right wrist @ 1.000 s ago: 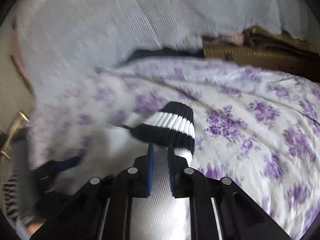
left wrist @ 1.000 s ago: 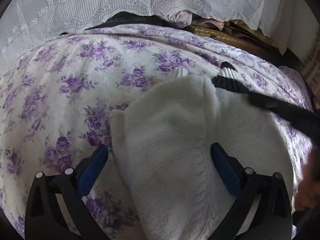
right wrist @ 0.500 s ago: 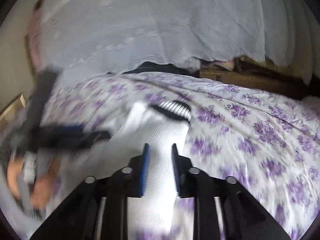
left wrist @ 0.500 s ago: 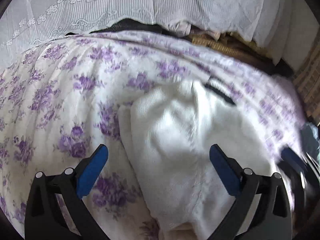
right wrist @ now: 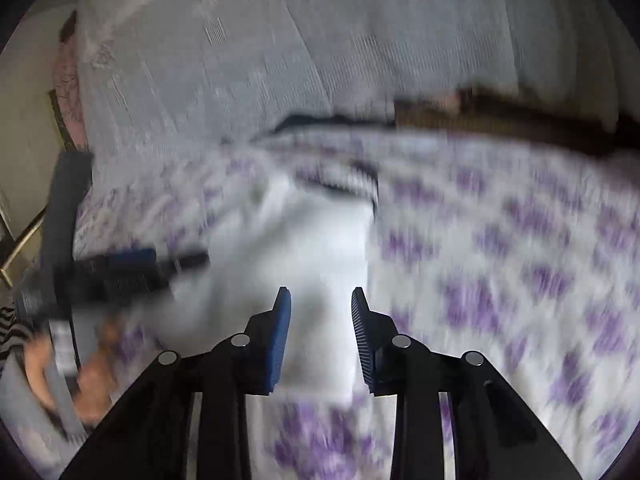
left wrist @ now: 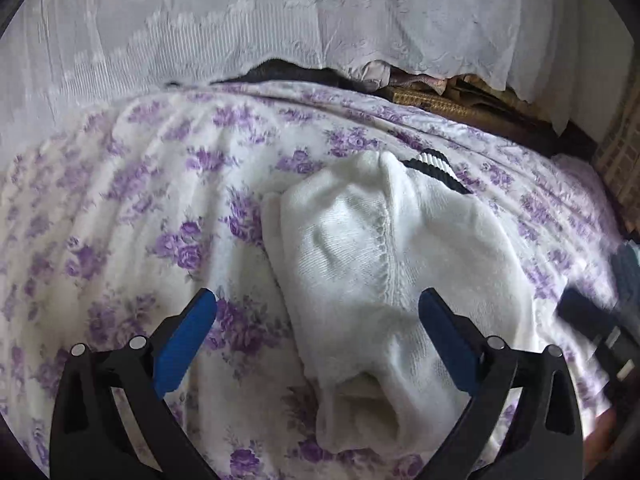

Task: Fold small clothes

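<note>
A white sock (left wrist: 384, 264) with a black and white striped cuff (left wrist: 434, 166) lies folded on the purple-flowered bedspread (left wrist: 132, 216). My left gripper (left wrist: 318, 340) is wide open and empty, hovering over the sock's near end. In the blurred right wrist view the sock (right wrist: 304, 248) lies ahead of my right gripper (right wrist: 321, 320), which is open with nothing between its blue pads. The right gripper's body shows at the right edge of the left wrist view (left wrist: 600, 320), and the left gripper shows at the left in the right wrist view (right wrist: 120, 272).
A white lace cloth (left wrist: 280, 20) hangs behind the bed. Dark woven baskets or boxes (left wrist: 460, 100) sit under it at the back right. A wall and frame (right wrist: 24, 184) are at far left in the right wrist view.
My right gripper let go of the sock's cuff, opened and pulled back towards me. The folded sock now lies flat. My left gripper stayed open and drew back slightly.
</note>
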Motion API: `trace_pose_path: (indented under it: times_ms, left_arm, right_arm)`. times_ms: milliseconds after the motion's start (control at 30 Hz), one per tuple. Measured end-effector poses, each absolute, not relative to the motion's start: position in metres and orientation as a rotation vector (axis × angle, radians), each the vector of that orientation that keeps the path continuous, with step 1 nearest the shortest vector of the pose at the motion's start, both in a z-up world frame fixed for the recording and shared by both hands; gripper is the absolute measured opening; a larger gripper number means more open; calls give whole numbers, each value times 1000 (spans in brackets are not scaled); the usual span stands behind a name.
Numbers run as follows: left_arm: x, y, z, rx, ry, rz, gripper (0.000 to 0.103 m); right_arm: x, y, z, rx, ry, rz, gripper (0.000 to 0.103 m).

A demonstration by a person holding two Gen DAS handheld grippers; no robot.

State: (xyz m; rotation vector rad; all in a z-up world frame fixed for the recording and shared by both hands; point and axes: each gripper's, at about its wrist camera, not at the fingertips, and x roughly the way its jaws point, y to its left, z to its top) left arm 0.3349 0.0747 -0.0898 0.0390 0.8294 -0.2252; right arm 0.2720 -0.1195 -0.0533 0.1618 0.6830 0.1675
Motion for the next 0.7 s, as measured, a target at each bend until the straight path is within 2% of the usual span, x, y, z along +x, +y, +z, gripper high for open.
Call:
trace_pose_path:
  times_ms: [133,233,300,433,700]
  left_arm:
    - [336,65,-104,105,820,-202,99]
    - [336,64,-107,134,802,-175,99]
    - [334,61,-106,161,783,-161,99]
    - [329,56,-103,194,752,-144,99]
    - [324,53,-90,211,679,-133,99]
  right_arm:
    - [317,-114,-79,193,797,154,25]
    - [313,-111,-94,169,738,151,26]
    - [310,-108,-91,141,749,146,28]
    - [305,-124,-82,256,734,160,28]
    - [334,-126,-60,225,699,146,33]
